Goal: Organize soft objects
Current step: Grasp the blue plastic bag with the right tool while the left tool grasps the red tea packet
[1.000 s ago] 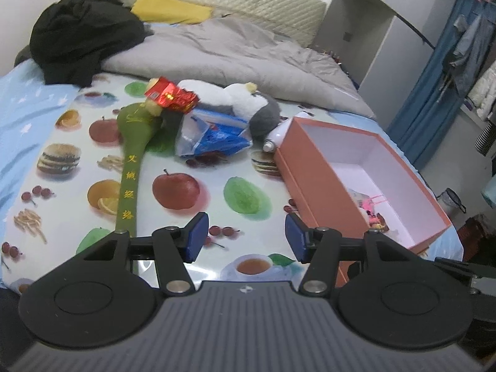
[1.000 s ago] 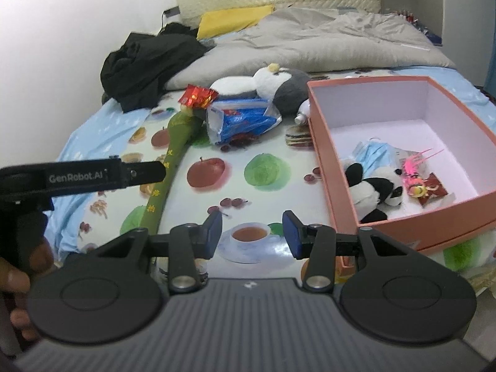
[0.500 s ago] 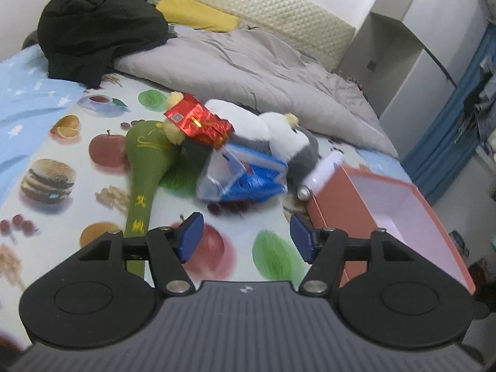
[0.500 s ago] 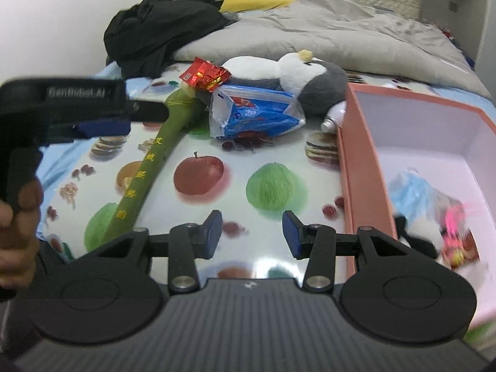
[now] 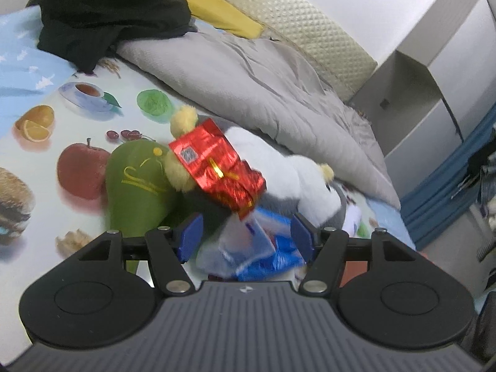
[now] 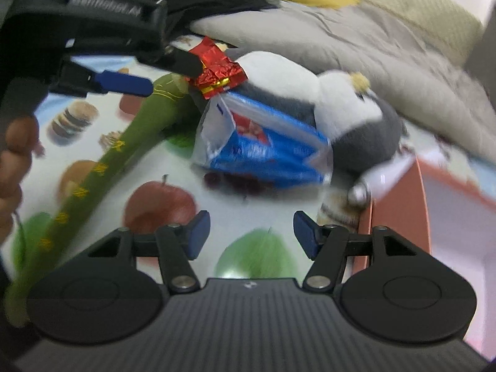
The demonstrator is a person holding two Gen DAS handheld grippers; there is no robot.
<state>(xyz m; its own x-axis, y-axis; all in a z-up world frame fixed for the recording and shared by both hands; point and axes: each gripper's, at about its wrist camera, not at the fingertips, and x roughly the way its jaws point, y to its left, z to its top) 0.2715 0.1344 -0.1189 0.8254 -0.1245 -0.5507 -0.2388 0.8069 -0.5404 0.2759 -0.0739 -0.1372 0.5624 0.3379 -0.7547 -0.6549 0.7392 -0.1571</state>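
A pile of soft things lies on the fruit-print sheet. My left gripper [image 5: 246, 235] hangs open just above a blue and white plastic bag [image 5: 257, 248], nothing pressed between its pads. Beyond it sit a red foil packet [image 5: 217, 170], a long green plush [image 5: 136, 183] and a white and grey penguin plush [image 5: 288, 179]. My right gripper [image 6: 251, 232] is empty, its jaws opening, short of the bag [image 6: 266, 145] and the penguin [image 6: 356, 114]. In the right wrist view the left gripper [image 6: 173, 74] reaches toward the red packet [image 6: 217, 68].
An orange box [image 6: 365, 217] stands at the right, a white bottle [image 6: 381, 176] against its corner. Black clothes [image 5: 108, 9], a grey duvet [image 5: 263, 71] and a yellow pillow [image 5: 223, 15] lie behind. A hand [image 6: 12, 155] holds the left gripper.
Both grippers have come forward and down toward the pile, which now fills each view. The right jaws stand wider than before. The box has slid out of the left view.
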